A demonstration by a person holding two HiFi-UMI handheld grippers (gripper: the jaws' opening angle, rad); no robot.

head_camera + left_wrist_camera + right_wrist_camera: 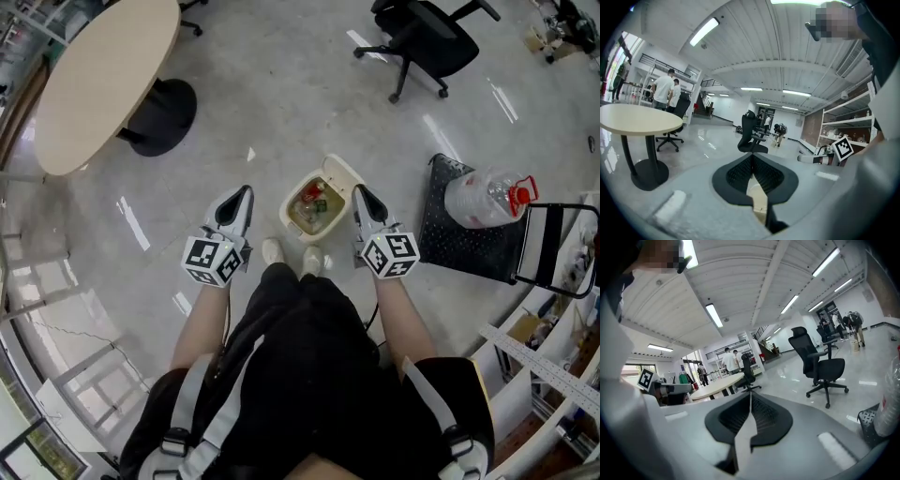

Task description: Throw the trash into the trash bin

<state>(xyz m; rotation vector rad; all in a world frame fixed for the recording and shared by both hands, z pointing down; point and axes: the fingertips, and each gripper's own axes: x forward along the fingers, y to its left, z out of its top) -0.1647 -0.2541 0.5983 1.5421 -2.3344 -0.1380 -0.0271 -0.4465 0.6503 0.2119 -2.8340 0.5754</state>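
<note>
Bright ceiling strip lights [705,31], floor [281,84] glare, fisheye-warped edges

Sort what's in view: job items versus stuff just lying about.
Job: trash bin, trash inside it, left gripper and right gripper, both shut and empty.
Lying about: round table, office chair, water bottle.

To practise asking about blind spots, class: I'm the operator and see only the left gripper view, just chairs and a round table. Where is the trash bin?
Observer: The head view shows the trash bin on the floor between the left gripper and the right gripper, just ahead of the person's shoes.
Operator: Is anything in it?
Observer: Yes, it is open, with red and green trash inside.
Operator: Is the right gripper holding anything?
Observer: No, its fingers are together, nothing between them.
</note>
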